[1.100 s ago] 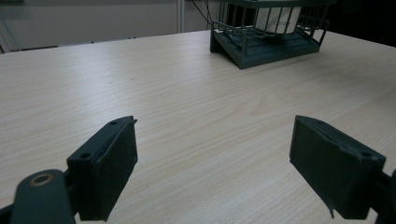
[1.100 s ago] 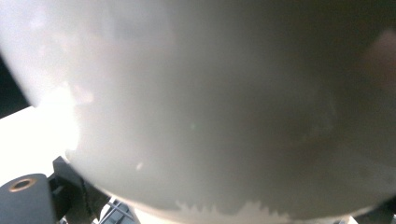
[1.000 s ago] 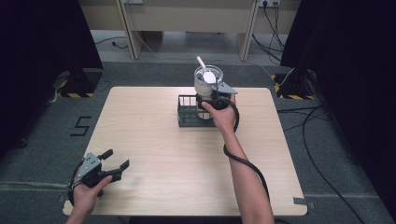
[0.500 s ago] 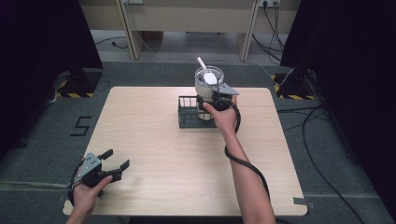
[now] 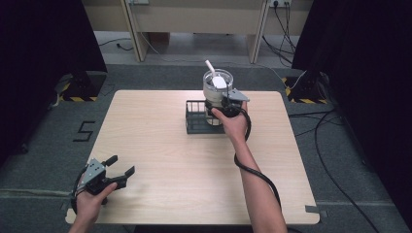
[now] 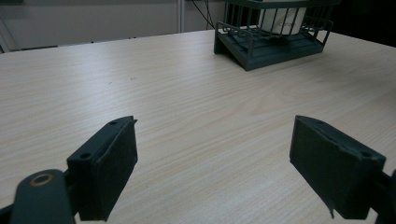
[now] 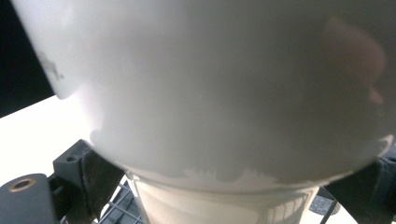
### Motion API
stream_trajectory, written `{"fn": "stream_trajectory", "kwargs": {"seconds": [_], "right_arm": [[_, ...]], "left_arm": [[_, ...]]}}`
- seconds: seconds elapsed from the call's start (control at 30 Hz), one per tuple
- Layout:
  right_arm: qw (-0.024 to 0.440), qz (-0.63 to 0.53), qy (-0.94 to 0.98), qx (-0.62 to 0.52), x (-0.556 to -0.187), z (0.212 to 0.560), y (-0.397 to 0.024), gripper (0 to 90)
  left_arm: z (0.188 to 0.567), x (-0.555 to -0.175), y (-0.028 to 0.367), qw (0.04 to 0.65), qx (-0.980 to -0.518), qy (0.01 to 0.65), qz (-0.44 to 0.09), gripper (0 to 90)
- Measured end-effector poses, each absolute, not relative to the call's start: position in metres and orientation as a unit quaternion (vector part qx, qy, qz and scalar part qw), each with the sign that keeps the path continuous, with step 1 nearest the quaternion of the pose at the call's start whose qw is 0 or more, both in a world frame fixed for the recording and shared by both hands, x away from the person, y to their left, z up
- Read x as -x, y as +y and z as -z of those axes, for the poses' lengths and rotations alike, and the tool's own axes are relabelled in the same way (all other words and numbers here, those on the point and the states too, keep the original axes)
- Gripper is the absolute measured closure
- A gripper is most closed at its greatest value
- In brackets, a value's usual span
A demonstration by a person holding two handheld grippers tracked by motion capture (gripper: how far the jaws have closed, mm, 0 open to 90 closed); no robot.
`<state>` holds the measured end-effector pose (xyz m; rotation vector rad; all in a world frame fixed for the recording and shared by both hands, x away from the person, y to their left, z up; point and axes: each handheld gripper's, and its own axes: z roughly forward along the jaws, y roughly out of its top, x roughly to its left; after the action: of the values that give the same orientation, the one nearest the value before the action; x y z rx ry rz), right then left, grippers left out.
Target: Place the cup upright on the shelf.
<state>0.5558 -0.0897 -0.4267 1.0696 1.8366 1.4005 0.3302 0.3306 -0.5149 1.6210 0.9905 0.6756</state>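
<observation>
While the left gripper [image 5: 118, 170] hovered low over the near left corner of the table [image 5: 160, 145], its jaws stood wide apart with nothing between them, and the left gripper view showed bare wood grain running away from its two black pads [image 6: 109, 172] toward the far side. Farther across, just past the middle of the table, a dark wire rack [image 5: 198, 118] sat with its low railed sides open to the top. Inside it stood a white cup [image 5: 217, 86], and in the left gripper view its pale base [image 6: 282, 19] showed behind the bars. At that rack the right gripper [image 5: 224, 103] was pressed up against the cup's near side, its jaws reaching round the body on both sides; in the right gripper view the white wall [image 7: 210, 88] bulged close between them, so the grip appeared closed on it. Within the cup a white spoon-like utensil [image 5: 216, 76] rested, its handle slanting up and out past the far rim.
</observation>
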Motion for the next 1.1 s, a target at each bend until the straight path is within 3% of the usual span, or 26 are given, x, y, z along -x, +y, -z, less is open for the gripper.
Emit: {"fn": "stream_trajectory", "kwargs": {"seconds": [1.1], "right_arm": [[0.297, -0.534, 0.685, -0.398, -0.521, 0.422, -0.12, 10.3]], "left_arm": [[0.515, -0.33, 0.329, 0.532, -0.681, 0.415, -0.284, 14.5]]}}
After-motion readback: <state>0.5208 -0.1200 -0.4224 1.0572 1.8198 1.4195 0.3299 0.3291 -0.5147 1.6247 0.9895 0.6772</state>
